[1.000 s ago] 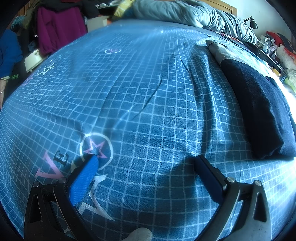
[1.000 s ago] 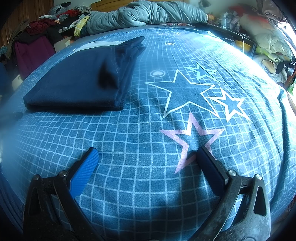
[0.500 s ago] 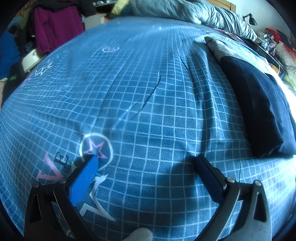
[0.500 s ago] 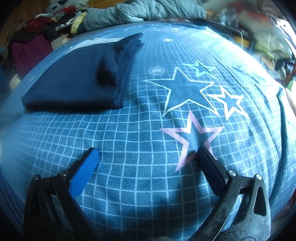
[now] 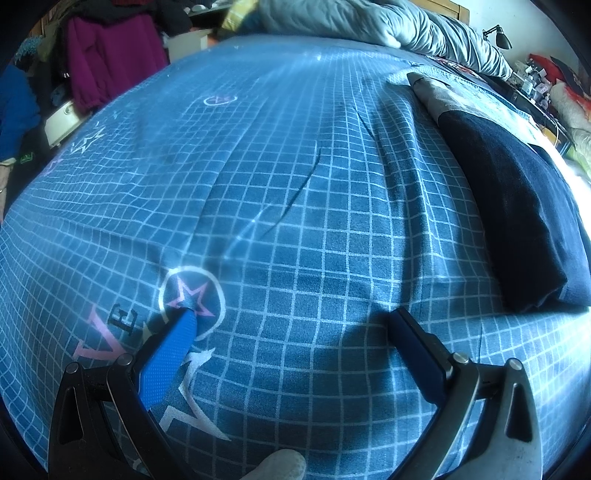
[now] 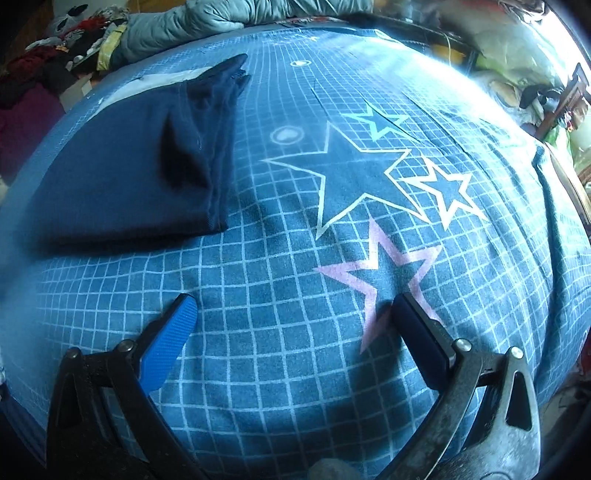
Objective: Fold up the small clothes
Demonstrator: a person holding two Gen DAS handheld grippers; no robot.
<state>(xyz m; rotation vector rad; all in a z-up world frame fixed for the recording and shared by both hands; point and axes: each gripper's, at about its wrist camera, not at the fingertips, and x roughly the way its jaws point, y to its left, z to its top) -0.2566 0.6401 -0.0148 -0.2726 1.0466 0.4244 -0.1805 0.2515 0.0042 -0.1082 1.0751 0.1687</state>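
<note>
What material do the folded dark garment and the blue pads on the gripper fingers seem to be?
Folded dark garment: looks like soft, matte navy knit cloth, perhaps cotton jersey; it shows stitched hems and limp, layered folds.
Blue pads: probably rubber or textured plastic; a fine dotted grip pattern shows on the surface, with a dull sheen.

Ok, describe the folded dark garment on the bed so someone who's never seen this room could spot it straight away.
Start from the blue bedspread with a white grid print that covers the whole bed. On it, left of the big white-outlined dark star, lies the folded navy-blue cloth garment, a flat, stacked rectangle. It is the only plain, unpatterned dark piece lying on the grid; the crumpled grey duvet sits further back at the bed's head.
</note>
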